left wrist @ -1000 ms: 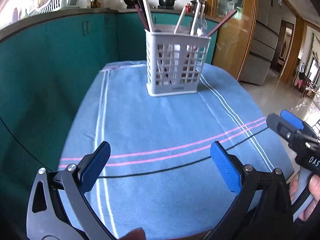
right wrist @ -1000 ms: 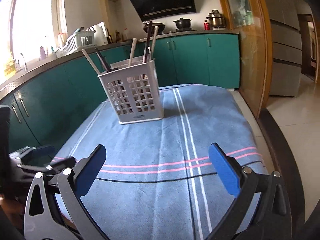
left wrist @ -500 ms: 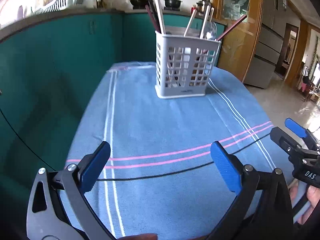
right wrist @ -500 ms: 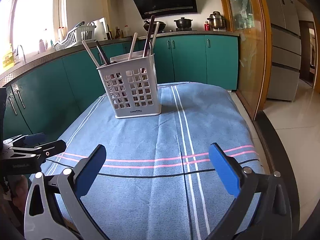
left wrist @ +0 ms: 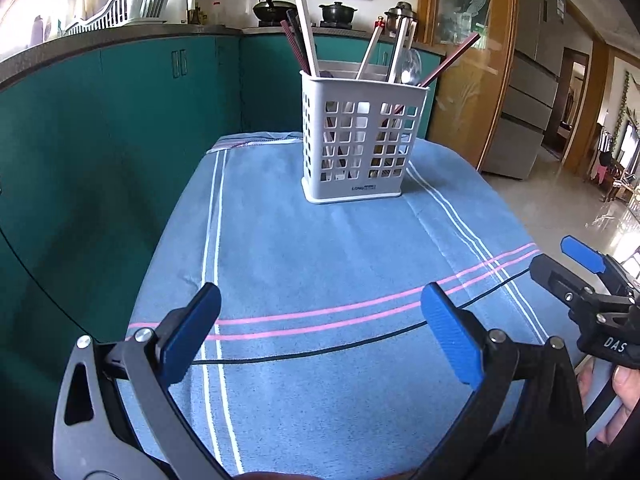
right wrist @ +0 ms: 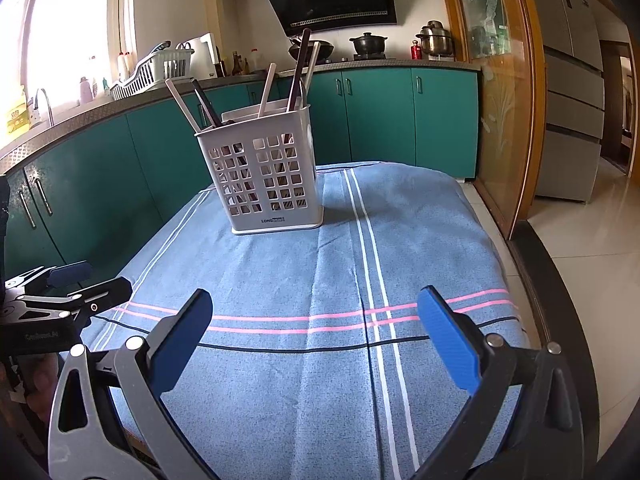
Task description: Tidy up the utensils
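Now both tools have their jaws spread wide, and nothing is held in either one. The left gripper [left wrist: 320, 330] hangs low over the near end of the blue cloth [left wrist: 320, 248], just past the pink stripes [left wrist: 320, 314]. The right gripper [right wrist: 314, 334] hangs the same way beside it, over the same stripes.

A second ago the cameras looked down on the table from higher up. Since then both tools have dropped lower and moved in a bit, so the white basket [left wrist: 362, 140] looks taller and closer. The basket has not moved. It stands upright at the far end of the cloth, well apart from both tools.

The utensils are all in the basket. Chopsticks [left wrist: 306, 42] stick up and lean out at different angles, and a spoon [left wrist: 410, 66] rests among them. No utensil lies loose on the cloth.

I think the job is nearly done, or the hands are getting ready to reach for the basket. If they do reach in, the leaning sticks could tip or get knocked.

Behind it all are green cabinets [right wrist: 380, 116].
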Motion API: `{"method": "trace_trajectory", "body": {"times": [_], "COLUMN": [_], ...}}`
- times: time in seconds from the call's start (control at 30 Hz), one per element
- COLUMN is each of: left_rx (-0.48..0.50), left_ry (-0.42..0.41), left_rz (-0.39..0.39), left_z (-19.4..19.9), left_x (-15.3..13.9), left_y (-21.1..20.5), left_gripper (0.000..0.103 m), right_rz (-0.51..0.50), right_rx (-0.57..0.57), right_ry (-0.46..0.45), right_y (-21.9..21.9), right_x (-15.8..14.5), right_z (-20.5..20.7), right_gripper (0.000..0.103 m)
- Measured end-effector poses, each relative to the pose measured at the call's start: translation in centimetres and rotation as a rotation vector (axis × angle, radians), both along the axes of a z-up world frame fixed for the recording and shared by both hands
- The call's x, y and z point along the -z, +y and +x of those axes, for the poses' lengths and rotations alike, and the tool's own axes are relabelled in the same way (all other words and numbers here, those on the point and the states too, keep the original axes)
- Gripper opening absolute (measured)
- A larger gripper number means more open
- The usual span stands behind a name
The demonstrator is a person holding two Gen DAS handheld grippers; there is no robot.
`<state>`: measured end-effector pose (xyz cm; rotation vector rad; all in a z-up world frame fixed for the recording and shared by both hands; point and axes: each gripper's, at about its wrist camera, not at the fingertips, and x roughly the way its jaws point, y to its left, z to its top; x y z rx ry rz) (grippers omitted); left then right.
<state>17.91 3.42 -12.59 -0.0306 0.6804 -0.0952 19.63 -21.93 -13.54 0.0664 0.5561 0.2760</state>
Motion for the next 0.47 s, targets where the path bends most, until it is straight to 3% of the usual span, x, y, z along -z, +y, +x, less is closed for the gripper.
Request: {"method": "trace_trajectory", "body": {"times": [0.47], "left_rx": [0.001], "left_ry": [0.001], "left_rz": [0.016], "left_z": [-0.07], "left_x": [0.09], "left_y": [-0.13], "left_gripper": [0.099], "right_rz": [-0.001], "right_rx": [0.002], "right_ry": [0.002], "right_y": [-0.01], "right_x": [0.04], "right_z": [0.03], "right_gripper": [0.1]}}
